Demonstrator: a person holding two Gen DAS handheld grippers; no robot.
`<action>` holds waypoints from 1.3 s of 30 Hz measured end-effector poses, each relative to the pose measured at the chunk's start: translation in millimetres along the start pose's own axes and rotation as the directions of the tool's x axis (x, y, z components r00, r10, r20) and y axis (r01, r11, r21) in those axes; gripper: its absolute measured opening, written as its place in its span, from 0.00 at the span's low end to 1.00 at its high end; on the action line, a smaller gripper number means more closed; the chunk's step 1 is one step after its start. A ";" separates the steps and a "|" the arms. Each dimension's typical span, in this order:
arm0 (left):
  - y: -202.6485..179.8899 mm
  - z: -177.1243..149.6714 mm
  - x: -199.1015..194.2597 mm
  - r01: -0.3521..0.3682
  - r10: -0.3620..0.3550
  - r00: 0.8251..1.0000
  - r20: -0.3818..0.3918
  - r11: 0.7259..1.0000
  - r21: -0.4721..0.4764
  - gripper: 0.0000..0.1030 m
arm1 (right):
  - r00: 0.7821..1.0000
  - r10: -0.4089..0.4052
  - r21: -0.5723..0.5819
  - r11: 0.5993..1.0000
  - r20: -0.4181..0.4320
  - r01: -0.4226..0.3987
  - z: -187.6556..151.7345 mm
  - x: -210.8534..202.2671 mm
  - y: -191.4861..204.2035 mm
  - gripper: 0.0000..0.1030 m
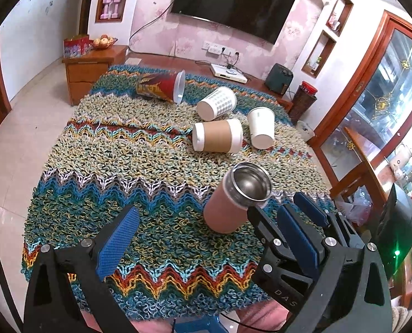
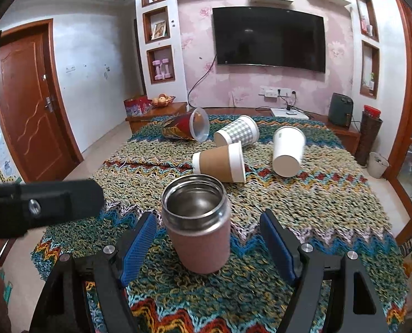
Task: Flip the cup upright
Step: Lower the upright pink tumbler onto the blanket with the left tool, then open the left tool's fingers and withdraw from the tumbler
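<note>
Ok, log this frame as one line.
steel cup: upright, between open right gripper | left gripper: open, empty | four cups on side: brown-sleeve cup nearest

Left gripper [image 1: 206, 238]: black angular frame with triangular cut-outs, blue textured pads [image 1: 119, 241], round silver screws [image 1: 86, 242], and white letters "DAS" on one arm. Right gripper [image 2: 206, 238]: the same black frame, blue pads [image 2: 138, 249] and silver screws [image 2: 109, 249].

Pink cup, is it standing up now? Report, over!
Both tools open. Right tool straddles pink steel cup, pads apart from it. Cup upright, mouth up. Four paper cups lie tipped behind it, none blocking.
</note>
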State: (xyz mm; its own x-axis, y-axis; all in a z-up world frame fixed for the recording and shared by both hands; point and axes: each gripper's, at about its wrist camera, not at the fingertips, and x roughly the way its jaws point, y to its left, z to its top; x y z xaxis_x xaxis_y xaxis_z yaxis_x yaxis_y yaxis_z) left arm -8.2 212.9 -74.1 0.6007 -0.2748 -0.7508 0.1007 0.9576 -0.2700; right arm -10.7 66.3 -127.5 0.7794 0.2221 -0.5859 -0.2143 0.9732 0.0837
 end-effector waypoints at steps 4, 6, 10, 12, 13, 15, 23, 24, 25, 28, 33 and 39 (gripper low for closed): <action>-9.5 0.4 -12.5 0.006 -0.006 1.000 0.013 1.000 0.017 0.97 | 0.997 -0.065 0.006 0.998 -0.028 0.065 0.7 -13.5 -5.0 0.75; -12.8 1.4 -18.2 -0.003 0.002 1.000 0.024 1.000 0.026 0.97 | 0.996 -0.083 0.018 0.996 -0.041 0.084 2.1 -20.2 -9.3 0.75; -18.9 4.7 -28.2 -0.022 0.021 0.999 0.032 0.999 0.038 0.97 | 0.989 -0.117 0.042 0.992 -0.086 0.121 7.1 -30.3 -18.4 0.75; -20.6 7.4 -32.9 -0.029 0.028 0.999 0.032 0.999 0.037 0.97 | 0.984 -0.134 0.053 0.989 -0.118 0.141 11.7 -34.4 -22.5 0.75; -22.0 8.8 -34.8 -0.037 0.036 0.999 0.032 0.999 0.039 0.97 | 0.981 -0.140 0.058 0.987 -0.133 0.149 13.7 -36.4 -24.4 0.75; -25.0 11.5 -39.4 -0.054 0.052 0.998 0.035 0.997 0.046 0.97 | 0.978 -0.145 0.076 0.985 -0.151 0.157 19.2 -43.2 -29.1 0.75; -37.3 22.8 -52.5 -0.089 0.086 0.995 0.044 0.993 0.073 0.97 | 0.972 -0.174 0.096 0.977 -0.157 0.191 46.8 -67.9 -36.4 0.75; -38.8 23.1 -54.2 -0.094 0.091 0.995 0.044 0.993 0.074 0.97 | 0.972 -0.176 0.096 0.977 -0.153 0.192 50.3 -70.6 -36.6 0.75; -39.9 24.7 -54.6 -0.102 0.100 0.994 0.041 0.992 0.074 0.97 | 0.972 -0.182 0.096 0.976 -0.150 0.197 53.9 -73.5 -36.9 0.75; -41.0 27.5 -56.3 -0.133 0.131 0.991 0.030 0.989 0.070 0.97 | 0.970 -0.196 0.100 0.972 -0.142 0.211 62.9 -81.8 -37.2 0.75; -41.9 31.1 -54.4 -0.224 0.223 0.975 0.016 0.972 0.070 0.97 | 0.966 -0.229 0.098 0.965 -0.124 0.241 71.7 -90.8 -38.7 0.75; -38.4 31.5 -47.2 -0.251 0.253 0.967 -0.021 0.966 0.059 0.97 | 0.964 -0.231 0.101 0.964 -0.131 0.244 75.8 -89.5 -39.6 0.75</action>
State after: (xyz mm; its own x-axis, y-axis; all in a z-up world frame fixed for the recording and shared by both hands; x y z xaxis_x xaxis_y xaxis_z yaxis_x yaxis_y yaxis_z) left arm -15.4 191.9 -9.3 0.5898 -0.0259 -0.8071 -0.0069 0.9993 -0.0371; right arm -27.3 12.5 -17.3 0.7241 -0.0182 -0.6895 0.0432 0.9989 0.0190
